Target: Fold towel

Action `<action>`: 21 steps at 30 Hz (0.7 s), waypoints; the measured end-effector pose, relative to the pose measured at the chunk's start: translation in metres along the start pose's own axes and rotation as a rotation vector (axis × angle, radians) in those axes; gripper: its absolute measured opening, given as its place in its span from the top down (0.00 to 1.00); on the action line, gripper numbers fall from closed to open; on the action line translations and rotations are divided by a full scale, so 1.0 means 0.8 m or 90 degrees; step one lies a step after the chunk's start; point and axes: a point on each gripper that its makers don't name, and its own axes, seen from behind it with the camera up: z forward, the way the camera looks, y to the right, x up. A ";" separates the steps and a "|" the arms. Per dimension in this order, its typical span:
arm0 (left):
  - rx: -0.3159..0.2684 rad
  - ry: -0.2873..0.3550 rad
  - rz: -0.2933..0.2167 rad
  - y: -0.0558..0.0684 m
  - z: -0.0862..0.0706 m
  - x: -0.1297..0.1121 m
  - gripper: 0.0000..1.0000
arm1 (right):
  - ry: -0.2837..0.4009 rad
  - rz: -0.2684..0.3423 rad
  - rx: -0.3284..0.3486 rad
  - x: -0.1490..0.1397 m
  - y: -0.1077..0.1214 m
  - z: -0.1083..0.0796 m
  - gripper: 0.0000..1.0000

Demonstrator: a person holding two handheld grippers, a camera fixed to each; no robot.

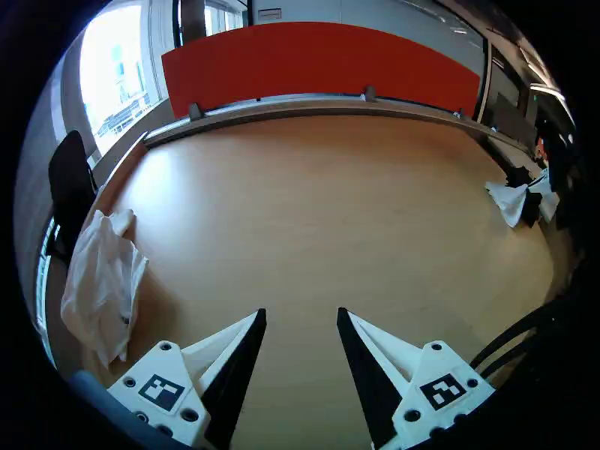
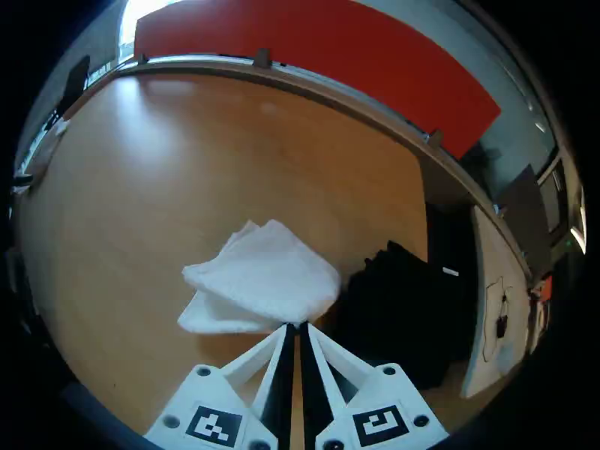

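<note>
Daylight from the overexposed tall window (image 1: 112, 82) glares across the pale wooden tabletop (image 1: 315, 210); both views are sharp, bending strongly at edges.

Both angled down, close — shared table (image 1: 300, 225)

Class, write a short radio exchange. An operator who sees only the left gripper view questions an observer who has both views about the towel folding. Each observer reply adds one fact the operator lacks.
Operator: My left gripper is open over the wooden table, with a crumpled white cloth at the table's left edge. What is the right gripper doing?
Observer: Its fingers are closed together, tips at the near edge of a folded towel. I cannot tell whether they pinch it.
Operator: Anything beside that towel?
Observer: A black bulky object sits on its right in the right gripper view. I cannot tell what it is.
</note>
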 end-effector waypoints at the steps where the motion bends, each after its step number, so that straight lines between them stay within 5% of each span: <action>1: 0.000 0.000 0.000 0.000 0.000 0.000 0.31 | -0.002 0.002 -0.002 -0.002 0.001 0.001 0.95; 21: 0.000 0.000 0.005 0.008 0.002 0.005 0.31 | -0.022 0.018 -0.020 -0.025 0.012 0.004 0.92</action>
